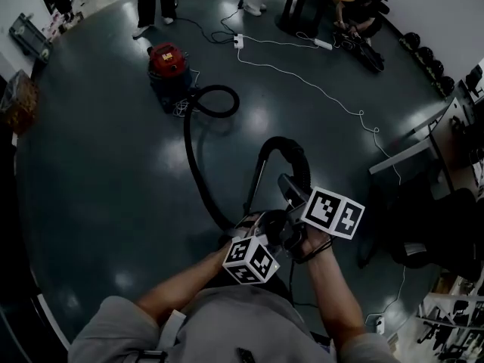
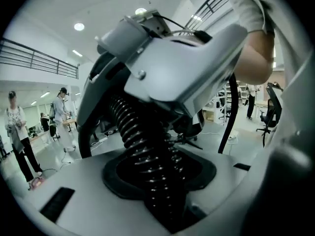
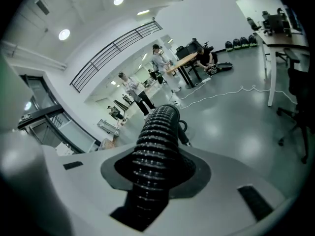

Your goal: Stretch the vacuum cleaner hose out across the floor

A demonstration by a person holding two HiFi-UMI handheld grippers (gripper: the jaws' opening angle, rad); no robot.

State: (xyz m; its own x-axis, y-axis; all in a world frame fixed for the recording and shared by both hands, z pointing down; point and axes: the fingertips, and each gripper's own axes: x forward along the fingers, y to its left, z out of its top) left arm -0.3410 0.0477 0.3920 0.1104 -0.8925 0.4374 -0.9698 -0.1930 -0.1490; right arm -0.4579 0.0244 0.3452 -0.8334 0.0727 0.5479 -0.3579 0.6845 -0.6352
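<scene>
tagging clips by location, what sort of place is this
Probably a big open lab or workshop hall: a wide glossy floor, a mezzanine railing, and desks with office chairs along the wall.

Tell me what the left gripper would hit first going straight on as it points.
The right gripper: its grey body fills the left gripper view just ahead, on the same hose that runs between the fingers of the left gripper. Depth is unclear, but it looks close.

head view: dim, glare on glossy floor (image 1: 257, 119) | gripper views: bright ceiling lamps (image 3: 64, 34), dark fisheye edges, blurred foreground
</scene>
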